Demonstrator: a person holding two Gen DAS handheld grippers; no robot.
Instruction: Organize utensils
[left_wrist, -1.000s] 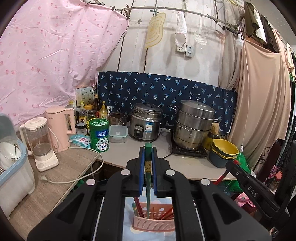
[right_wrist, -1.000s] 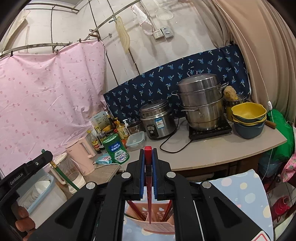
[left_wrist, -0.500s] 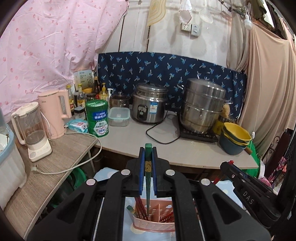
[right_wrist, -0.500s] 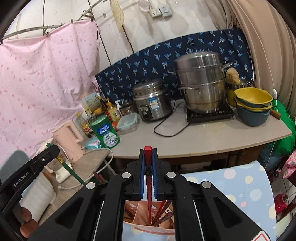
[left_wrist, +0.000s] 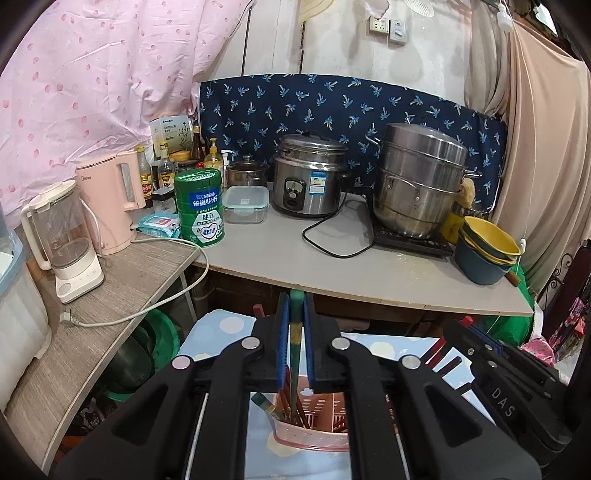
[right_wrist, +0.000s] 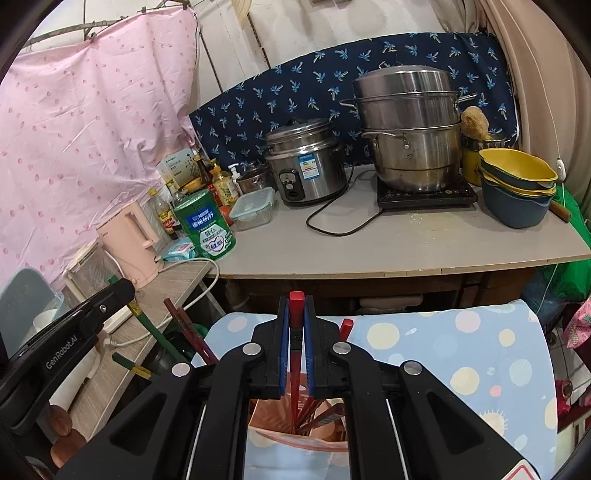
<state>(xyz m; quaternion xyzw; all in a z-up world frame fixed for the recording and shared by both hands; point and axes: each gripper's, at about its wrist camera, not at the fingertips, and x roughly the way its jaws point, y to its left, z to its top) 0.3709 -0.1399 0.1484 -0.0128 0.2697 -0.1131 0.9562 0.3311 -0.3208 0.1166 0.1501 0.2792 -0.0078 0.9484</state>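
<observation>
My left gripper (left_wrist: 295, 317) is shut on a green chopstick (left_wrist: 294, 354) that stands upright, its lower end inside the pink utensil holder (left_wrist: 314, 435). My right gripper (right_wrist: 296, 317) is shut on a red chopstick (right_wrist: 295, 362), whose tip reaches down into the same pink holder (right_wrist: 280, 424). Several red and green chopsticks stand in the holder. The holder sits on a blue dotted cloth (right_wrist: 461, 354). The left gripper's body (right_wrist: 66, 332) shows at the left of the right wrist view; the right gripper's body (left_wrist: 509, 384) shows at the right of the left wrist view.
Behind the cloth runs a grey counter (left_wrist: 369, 266) with a rice cooker (left_wrist: 308, 177), a steel steamer (left_wrist: 421, 184), stacked bowls (left_wrist: 484, 251), a green tin (left_wrist: 201, 206) and a lidded box (left_wrist: 245, 199). A pink kettle (left_wrist: 110, 206) and a blender (left_wrist: 66, 240) stand on the wooden shelf at left.
Both grippers have sunk toward the pink holder with their chopsticks still clamped, and tilted further downward. The counter has risen in both views and the chopstick tips now reach into the holder.
</observation>
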